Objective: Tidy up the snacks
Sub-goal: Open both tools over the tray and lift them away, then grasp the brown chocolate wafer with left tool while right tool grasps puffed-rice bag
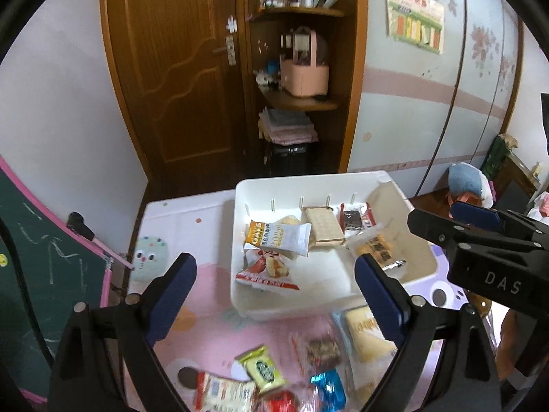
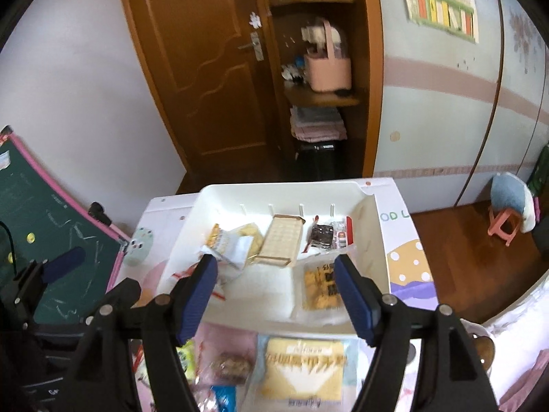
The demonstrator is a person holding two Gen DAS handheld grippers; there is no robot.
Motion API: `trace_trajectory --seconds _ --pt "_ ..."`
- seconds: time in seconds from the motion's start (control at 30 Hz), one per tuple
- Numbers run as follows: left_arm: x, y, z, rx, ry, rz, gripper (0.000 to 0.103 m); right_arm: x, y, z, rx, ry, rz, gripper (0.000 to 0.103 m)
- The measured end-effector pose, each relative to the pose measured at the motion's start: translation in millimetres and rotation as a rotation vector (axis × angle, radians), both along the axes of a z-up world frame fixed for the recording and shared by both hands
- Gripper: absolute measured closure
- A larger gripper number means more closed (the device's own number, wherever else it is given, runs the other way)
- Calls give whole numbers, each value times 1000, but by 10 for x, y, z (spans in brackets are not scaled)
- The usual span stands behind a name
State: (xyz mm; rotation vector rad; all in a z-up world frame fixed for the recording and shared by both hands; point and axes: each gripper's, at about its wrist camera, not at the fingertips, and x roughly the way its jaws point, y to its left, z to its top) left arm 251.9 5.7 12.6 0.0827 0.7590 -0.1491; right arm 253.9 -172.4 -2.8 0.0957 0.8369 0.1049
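Both claws hang spread wide and empty above the pink table (image 1: 212, 312): the left gripper (image 1: 274, 286) over the white bin's (image 2: 377, 240) near-left corner, the right gripper (image 2: 276, 290) over its near rim. Several snacks lie inside the bin, including an oat bar packet (image 1: 279, 237) and a wafer pack (image 2: 283, 240), with bare floor showing toward its front. More wrappers crowd the table's near edge, among them a yellow cracker bag (image 2: 303, 374) just below the rim.
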Motion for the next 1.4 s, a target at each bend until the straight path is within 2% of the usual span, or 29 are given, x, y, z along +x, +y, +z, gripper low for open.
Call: trace_trajectory --seconds 0.2,0.43,0.6,0.73,0.87,1.0,1.2,1.27,1.4 --pt "-576 133 368 2 -69 -5 7 -538 162 334 -24 -57 29 32" --pt "-1176 314 691 -19 -129 1 5 -1123 271 586 -50 -112 66 31" --pt "-1512 402 736 -9 -169 5 3 -1462 307 648 -71 -143 91 31" --pt "-1708 396 641 28 -190 0 3 -1637 316 580 -87 -139 110 31" --pt "-1911 345 395 69 -182 -33 2 -1739 291 378 -135 -116 73 31" --pt "-2017 271 -14 108 -141 -62 2 -1745 171 92 -123 -72 29 31" --pt "-1910 274 -843 139 18 -28 2 -1674 -3 -488 0 52 4 31" --pt "-1843 329 -1145 145 89 -10 2 -1654 3 -687 3 88 -3 31" --pt "-1714 428 -1626 157 207 1 2 -1558 46 -1159 31 221 4 31"
